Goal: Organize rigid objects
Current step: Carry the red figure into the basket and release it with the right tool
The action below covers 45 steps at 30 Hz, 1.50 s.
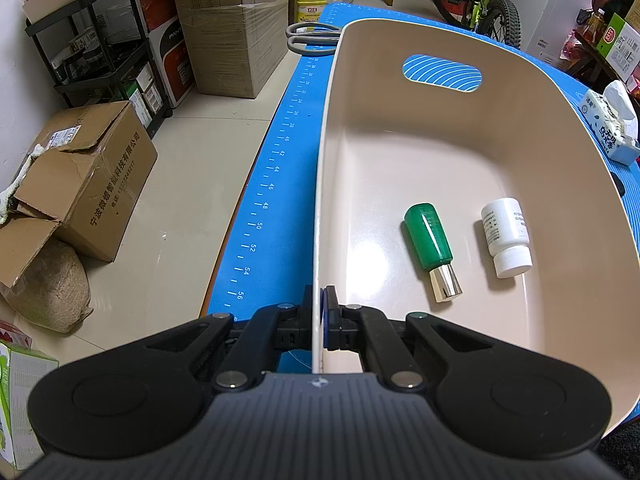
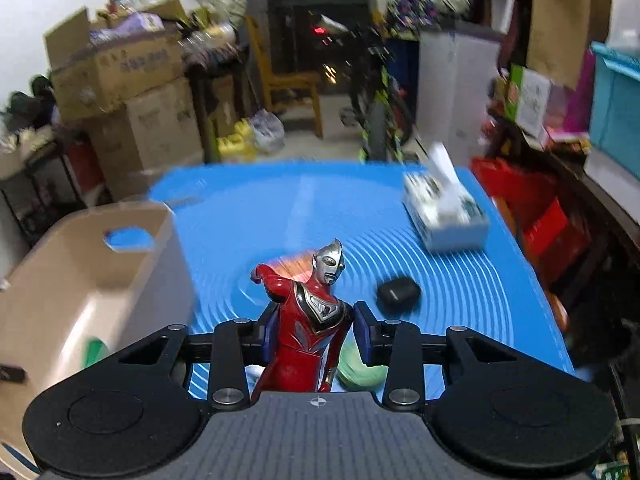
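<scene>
Left hand-held gripper (image 1: 320, 322) is clamped on the near rim of the beige basket (image 1: 400, 148), one finger outside the wall, one inside. Basket sits on the blue mat (image 1: 276, 168) covering the desk, close to the mat's left edge w/ the ruler marks. Inside the basket, on the floor near the right wall: green bottle (image 1: 427, 236) w/ a shiny metal cap, lying on its side, cap toward the camera; just beside it, not touching, a white bottle (image 1: 506, 236) also on its side, cap toward the camera. Grey scissors (image 1: 310, 38) lie on the mat beyond the basket's far left corner. Tissue pack (image 1: 610, 124) sits on the mat to the right of the basket.

Right hand-held gripper (image 2: 316, 332) is closed on a red and silver toy figure (image 2: 310, 320), pads at its waist and hips, figure roughly upright, head away from the camera, one arm stuck out to the left. Held above the mat; legs hidden behind the gripper body. Right wrist view is motion-blurred. Basket is at the left in that view, something green visible inside. Black rounded object (image 2: 398, 294) sits on the mat just past the right finger; pale green item (image 2: 360, 372) partly hidden below the fingers, can't tell what it is. Tissue pack is far right on the mat.
</scene>
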Each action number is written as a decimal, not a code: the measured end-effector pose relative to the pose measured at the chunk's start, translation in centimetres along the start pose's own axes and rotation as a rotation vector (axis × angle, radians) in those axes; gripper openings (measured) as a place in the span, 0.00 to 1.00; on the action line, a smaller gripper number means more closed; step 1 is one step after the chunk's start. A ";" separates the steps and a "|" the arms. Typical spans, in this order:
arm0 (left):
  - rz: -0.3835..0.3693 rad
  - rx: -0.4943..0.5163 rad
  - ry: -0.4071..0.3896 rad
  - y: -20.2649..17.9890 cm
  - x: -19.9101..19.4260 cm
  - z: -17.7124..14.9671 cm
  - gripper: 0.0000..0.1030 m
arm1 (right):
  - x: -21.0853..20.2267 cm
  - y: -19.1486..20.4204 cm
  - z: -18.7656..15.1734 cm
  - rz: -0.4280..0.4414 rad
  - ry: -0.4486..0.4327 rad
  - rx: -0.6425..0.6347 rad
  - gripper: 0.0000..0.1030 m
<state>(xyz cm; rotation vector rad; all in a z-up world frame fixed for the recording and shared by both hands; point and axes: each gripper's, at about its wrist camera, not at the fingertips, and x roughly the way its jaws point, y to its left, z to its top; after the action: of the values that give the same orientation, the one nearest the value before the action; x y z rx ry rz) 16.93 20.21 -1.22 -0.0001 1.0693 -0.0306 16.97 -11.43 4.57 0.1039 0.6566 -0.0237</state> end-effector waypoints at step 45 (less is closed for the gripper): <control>0.009 0.009 0.001 -0.1 -0.2 0.2 0.05 | 9.8 22.1 -1.7 0.239 0.331 -0.332 0.48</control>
<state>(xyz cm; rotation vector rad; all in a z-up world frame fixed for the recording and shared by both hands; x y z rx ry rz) 17.01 20.13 -0.97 0.0124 1.0704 -0.0273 24.88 10.88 -0.79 -0.1374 0.9658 0.3382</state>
